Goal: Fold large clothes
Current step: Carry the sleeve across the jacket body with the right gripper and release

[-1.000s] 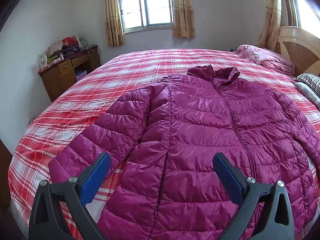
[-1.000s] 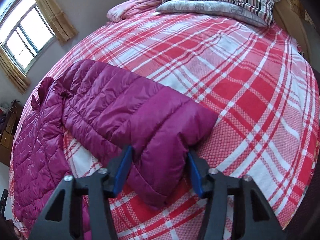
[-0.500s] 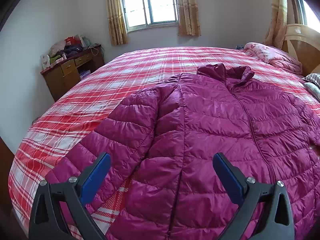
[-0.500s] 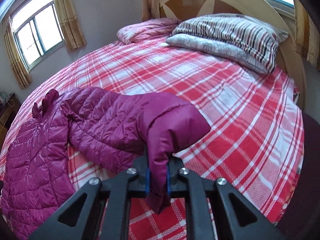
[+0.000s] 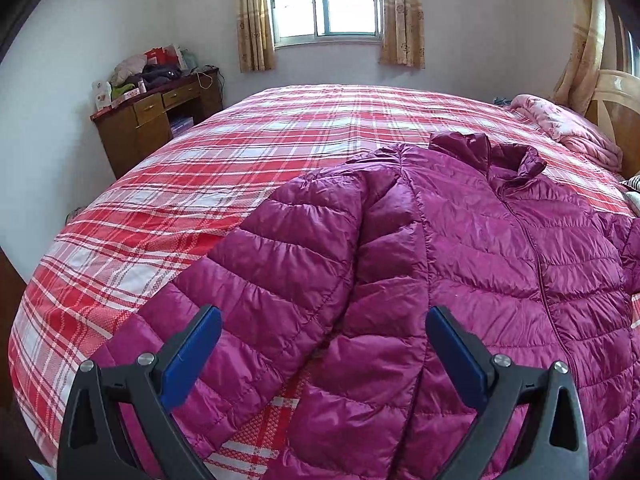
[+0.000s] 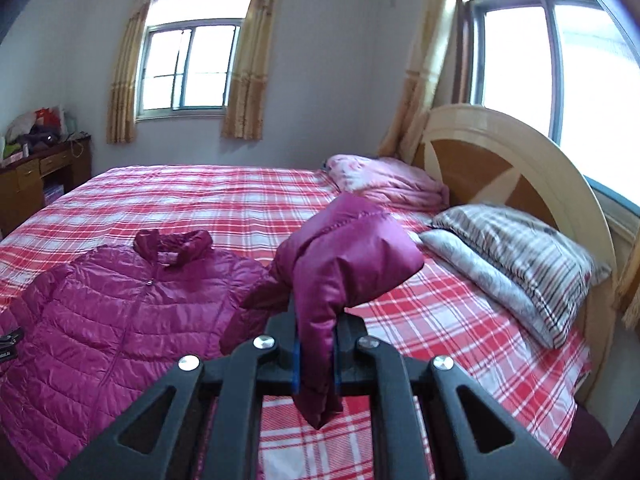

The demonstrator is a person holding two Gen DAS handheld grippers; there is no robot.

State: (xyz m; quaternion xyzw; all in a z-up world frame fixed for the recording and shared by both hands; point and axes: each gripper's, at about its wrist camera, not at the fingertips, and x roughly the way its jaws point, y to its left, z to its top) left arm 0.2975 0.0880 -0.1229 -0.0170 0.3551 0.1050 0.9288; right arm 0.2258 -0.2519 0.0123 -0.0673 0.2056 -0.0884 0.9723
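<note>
A magenta quilted down jacket (image 5: 460, 248) lies face up on the red plaid bed (image 5: 240, 152), zipped, collar toward the far side. My left gripper (image 5: 320, 344) hovers open above its left sleeve (image 5: 256, 312), blue pads wide apart, nothing between them. In the right wrist view the jacket body (image 6: 120, 312) lies at left. My right gripper (image 6: 315, 356) is shut on the cuff end of the right sleeve (image 6: 348, 256), lifted off the bed and bunched above the jaws, with the cuff hanging below them.
A wooden desk (image 5: 156, 120) piled with clutter stands against the wall at left. A pink folded quilt (image 6: 384, 184), striped pillows (image 6: 516, 252) and the wooden headboard (image 6: 500, 160) lie at the bed's right end. Curtained windows (image 6: 188, 68) are behind.
My right gripper closed on the right sleeve's cuff, then lifted it up while rolling toward level. My left gripper drifted left, so the left sleeve now lies under it.
</note>
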